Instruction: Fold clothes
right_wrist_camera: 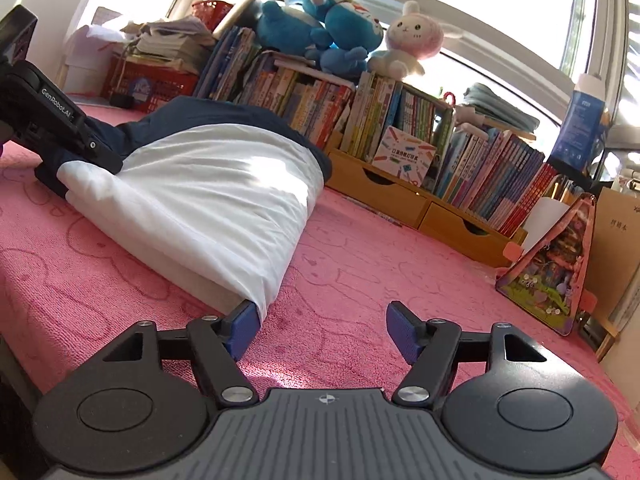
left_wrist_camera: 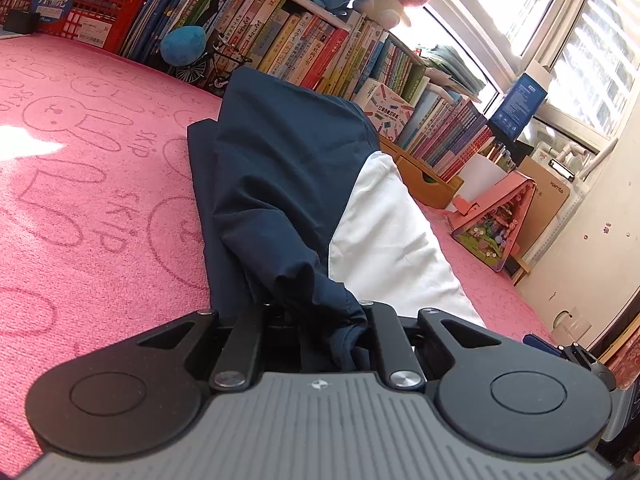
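Note:
A navy and white garment point(left_wrist_camera: 288, 184) lies folded on the pink bunny-print cover point(left_wrist_camera: 80, 160). My left gripper point(left_wrist_camera: 320, 320) is shut on a bunched navy edge of it, the cloth hiding the fingertips. In the right wrist view the garment point(right_wrist_camera: 208, 192) shows its white side, with the left gripper point(right_wrist_camera: 60, 128) clamped on its far left end. My right gripper point(right_wrist_camera: 322, 328) stands open just above the cover, at the garment's near white corner. Its left blue pad point(right_wrist_camera: 240, 330) touches that corner; nothing lies between the pads.
Rows of books point(right_wrist_camera: 360, 120) on wooden drawer boxes point(right_wrist_camera: 400, 196) line the far side, with blue and pink plush toys point(right_wrist_camera: 348, 28) on top. A red crate point(left_wrist_camera: 80, 0) stands at the back left. A pink triangular toy case point(right_wrist_camera: 548, 276) sits to the right.

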A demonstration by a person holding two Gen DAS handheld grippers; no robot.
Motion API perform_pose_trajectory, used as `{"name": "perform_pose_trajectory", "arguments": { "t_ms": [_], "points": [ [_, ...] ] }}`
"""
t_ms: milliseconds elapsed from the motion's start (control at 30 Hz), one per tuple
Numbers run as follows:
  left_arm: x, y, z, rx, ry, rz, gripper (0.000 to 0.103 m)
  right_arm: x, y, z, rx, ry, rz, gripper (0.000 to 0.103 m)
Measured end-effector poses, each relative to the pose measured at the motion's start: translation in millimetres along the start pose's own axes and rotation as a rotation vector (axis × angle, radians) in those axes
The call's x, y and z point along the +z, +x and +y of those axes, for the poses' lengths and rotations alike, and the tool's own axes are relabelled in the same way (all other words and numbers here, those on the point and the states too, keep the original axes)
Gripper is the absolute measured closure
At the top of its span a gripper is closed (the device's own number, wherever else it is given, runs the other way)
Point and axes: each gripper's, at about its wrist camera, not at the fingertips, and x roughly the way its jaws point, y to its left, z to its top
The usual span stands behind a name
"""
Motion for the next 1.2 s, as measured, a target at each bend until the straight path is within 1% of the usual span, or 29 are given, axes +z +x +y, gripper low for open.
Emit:
{"name": "perform_pose_trajectory", "arguments": {
  "t_ms": [33,67,100,167,233,267,300,333,367,400,433,467,533,567,667,800,867,1000,1067,1100,1133,1200],
  "points": [
    [-0.1,-0.4,0.4,0.003,-0.004,-0.003,0.088,-0.4,-2.5,-4.9,-0.014,0.007,0.018,0.041],
    [-0.6,-0.7,1.5,-0.001,-0.011,-0.007,0.088,-0.8,-5.0,-11.1,-0.024,0.019,0.038,0.042],
    [-1.1,-1.0,2.4,-0.004,-0.018,-0.010,0.088,-0.6,-7.4,-23.2,-0.010,0.064,0.056,0.042],
    [-1.5,-1.3,3.2,-0.009,-0.027,-0.013,0.088,5.3,-12.3,-53.6,0.097,0.245,0.040,0.042],
    [-2.3,-1.8,4.1,-0.013,-0.035,-0.018,0.088,22.1,-7.0,-69.3,0.187,0.358,0.035,0.042],
    [-2.7,-2.2,4.7,-0.016,-0.038,-0.021,0.088,32.5,-3.2,-74.2,0.225,0.393,0.031,0.042],
    [-3.2,-2.6,5.2,-0.019,-0.042,-0.024,0.088,49.5,4.7,-67.7,0.242,0.354,0.023,0.046],
    [-3.9,-3.1,5.9,-0.023,-0.047,-0.027,0.088,64.7,13.4,-58.1,0.273,0.309,0.018,0.052],
    [-4.5,-3.5,6.5,-0.027,-0.052,-0.031,0.088,79.8,23.5,-47.9,0.311,0.272,0.017,0.056],
    [-5.1,-4.0,7.2,-0.031,-0.056,-0.035,0.087,94.8,38.4,-35.6,0.372,0.260,0.028,0.065],
    [-5.7,-4.6,7.5,-0.034,-0.060,-0.039,0.087,109.7,53.4,-23.4,0.434,0.248,0.039,0.069],
    [-6.1,-5.2,7.1,-0.033,-0.059,-0.043,0.087,124.1,69.1,-10.8,0.492,0.235,0.054,0.069],
    [-7.1,-6.8,6.1,-0.030,-0.054,-0.053,0.087,148.6,106.9,17.4,0.586,0.203,0.110,0.072],
    [-7.9,-7.6,5.3,-0.028,-0.051,-0.059,0.087,158.4,125.8,32.1,0.615,0.172,0.147,0.072],
    [-9.7,-9.9,3.9,-0.019,-0.045,-0.075,0.086,183.3,178.4,75.9,0.640,0.102,0.260,0.072],
    [-10.1,-11.3,6.0,-0.025,-0.053,-0.081,0.087,209.2,227.8,108.1,0.639,0.067,0.302,0.074],
    [-10.3,-11.5,5.8,-0.026,-0.048,-0.081,0.087,215.4,250.2,117.7,0.621,0.074,0.319,0.074],
    [-11.3,-12.9,5.7,-0.029,-0.046,-0.084,0.087,219.2,275.1,134.9,0.605,0.022,0.298,0.074],
    [-13.1,-16.2,4.8,-0.025,-0.043,-0.089,0.086,220.2,288.0,138.8,0.615,0.059,0.297,0.073],
    [-14.9,-19.2,3.4,-0.021,-0.034,-0.093,0.086,220.6,294.9,139.7,0.627,0.080,0.296,0.069],
    [-17.7,-23.1,1.7,-0.016,-0.024,-0.100,0.086,221.3,300.6,140.2,0.638,0.099,0.296,0.062],
    [-25.2,-32.8,-1.4,-0.009,-0.004,-0.114,0.085,224.3,302.5,137.7,0.650,0.133,0.307,0.056]
  ]
}}
